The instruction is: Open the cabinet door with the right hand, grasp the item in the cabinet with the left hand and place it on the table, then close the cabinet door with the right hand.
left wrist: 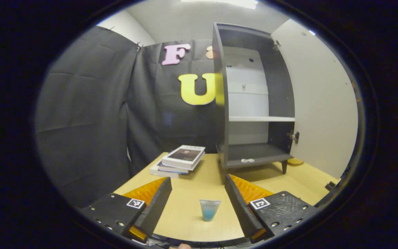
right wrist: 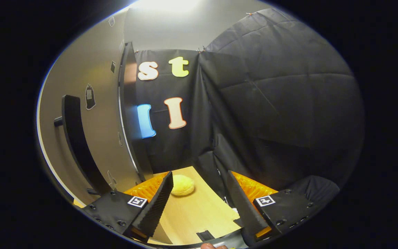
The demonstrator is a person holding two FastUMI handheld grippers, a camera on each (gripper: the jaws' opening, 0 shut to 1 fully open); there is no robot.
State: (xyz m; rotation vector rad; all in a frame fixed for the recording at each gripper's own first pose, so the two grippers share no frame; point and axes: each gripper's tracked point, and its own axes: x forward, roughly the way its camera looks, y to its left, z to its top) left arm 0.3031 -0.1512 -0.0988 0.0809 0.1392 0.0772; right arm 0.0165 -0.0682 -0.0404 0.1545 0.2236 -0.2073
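Note:
A small white-to-blue tube (left wrist: 209,209) stands on the wooden table (left wrist: 299,174), between the fingers of my left gripper (left wrist: 197,179). That gripper is open and neither finger touches the tube. The dark cabinet (left wrist: 220,103) stands at the back of the table with its pale door (left wrist: 320,103) swung wide to the right; its shelves look bare except for a small white piece (left wrist: 247,160) at the bottom's front edge. In the right gripper view the door (right wrist: 98,114) and its black bar handle (right wrist: 76,138) are at the left. My right gripper (right wrist: 199,173) hangs open beside the door, holding nothing.
A stack of books (left wrist: 180,160) lies on the table left of the cabinet. A yellow bun-like lump (right wrist: 182,189) sits on the table (right wrist: 199,211) just ahead of the right gripper. Black cloth walls close in the booth at the back and both sides.

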